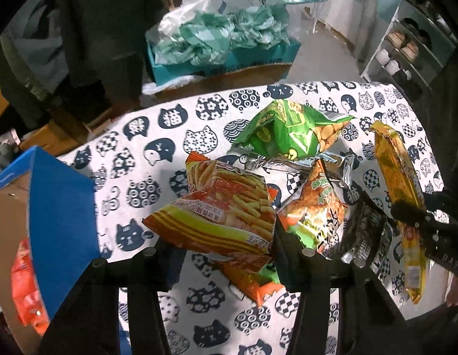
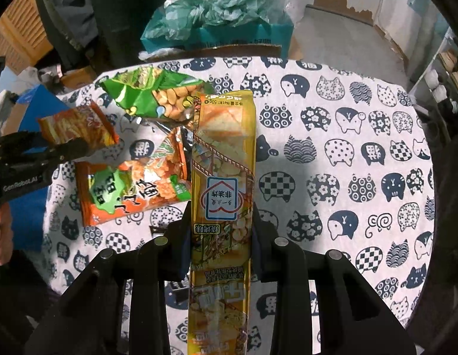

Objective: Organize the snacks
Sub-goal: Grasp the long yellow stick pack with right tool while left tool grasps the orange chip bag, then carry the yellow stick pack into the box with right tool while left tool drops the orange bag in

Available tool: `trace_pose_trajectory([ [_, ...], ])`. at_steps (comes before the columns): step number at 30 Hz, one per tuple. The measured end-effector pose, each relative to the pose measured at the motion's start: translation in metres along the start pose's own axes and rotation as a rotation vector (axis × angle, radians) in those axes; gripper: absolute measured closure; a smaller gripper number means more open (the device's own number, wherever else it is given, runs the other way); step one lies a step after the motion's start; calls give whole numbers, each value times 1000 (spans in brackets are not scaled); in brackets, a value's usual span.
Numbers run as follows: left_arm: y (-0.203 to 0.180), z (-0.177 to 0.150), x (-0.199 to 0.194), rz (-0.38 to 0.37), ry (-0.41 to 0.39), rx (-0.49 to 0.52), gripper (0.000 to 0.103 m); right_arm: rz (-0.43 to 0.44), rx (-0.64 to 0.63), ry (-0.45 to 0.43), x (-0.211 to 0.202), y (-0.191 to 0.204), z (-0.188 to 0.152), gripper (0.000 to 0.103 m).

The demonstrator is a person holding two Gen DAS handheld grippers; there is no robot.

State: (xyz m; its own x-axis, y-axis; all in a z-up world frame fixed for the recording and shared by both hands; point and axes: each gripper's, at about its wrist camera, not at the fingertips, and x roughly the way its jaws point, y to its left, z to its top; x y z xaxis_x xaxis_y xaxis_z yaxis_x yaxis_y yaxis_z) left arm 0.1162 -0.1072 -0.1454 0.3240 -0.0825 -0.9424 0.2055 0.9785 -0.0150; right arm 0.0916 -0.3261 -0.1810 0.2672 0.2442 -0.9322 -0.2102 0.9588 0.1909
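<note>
My left gripper [image 1: 226, 245] is shut on an orange-red shrimp-stick snack bag [image 1: 226, 207] and holds it above the cat-print tablecloth [image 1: 140, 136]; it also shows in the right wrist view [image 2: 78, 127]. My right gripper [image 2: 221, 236] is shut on a long yellow snack pack [image 2: 223, 171], held up over the table; it shows at the right in the left wrist view [image 1: 397, 177]. A green peanut bag [image 1: 291, 130] and an orange-green cracker bag [image 2: 134, 186] lie on the cloth. A blue box [image 1: 60, 207] with a red bag inside stands at the left.
A teal carton [image 1: 223, 59] stuffed with green plastic bags sits beyond the table's far edge. A shoe rack [image 1: 406, 50] stands at the far right. A dark silvery packet [image 1: 368, 230] lies near the cracker bag. The tablecloth's right half [image 2: 347, 162] holds nothing.
</note>
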Motion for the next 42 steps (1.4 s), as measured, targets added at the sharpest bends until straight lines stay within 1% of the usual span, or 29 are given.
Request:
trace_pose_trajectory([
  [7,5,-11,-34,25,-60,16,50,8,-14,-44,-23,15,1,73],
  [11,8,-19,-53,63,-94,34,50,17,-25,-64,-35,26,3,73],
  [21,25,-39,-93,69,-143,31,50,59,-72,-103,-58,63,10,73],
  [23,32,-43,-100,62,-152,22,50,64,-84,-108,-60,71,12,73],
  [28,47,-54,-115,94,-178,19,50,74,-119,-114,-66,93,15,73],
  [33,64,-64,-129,102,-200,3,50,86,-158,-121,-71,119,19,73],
  [38,81,-71,-142,138,-232,-2,50,113,-190,-125,-75,144,26,73],
  [42,97,-77,-149,144,-244,-19,50,126,-226,-132,-77,168,33,73],
])
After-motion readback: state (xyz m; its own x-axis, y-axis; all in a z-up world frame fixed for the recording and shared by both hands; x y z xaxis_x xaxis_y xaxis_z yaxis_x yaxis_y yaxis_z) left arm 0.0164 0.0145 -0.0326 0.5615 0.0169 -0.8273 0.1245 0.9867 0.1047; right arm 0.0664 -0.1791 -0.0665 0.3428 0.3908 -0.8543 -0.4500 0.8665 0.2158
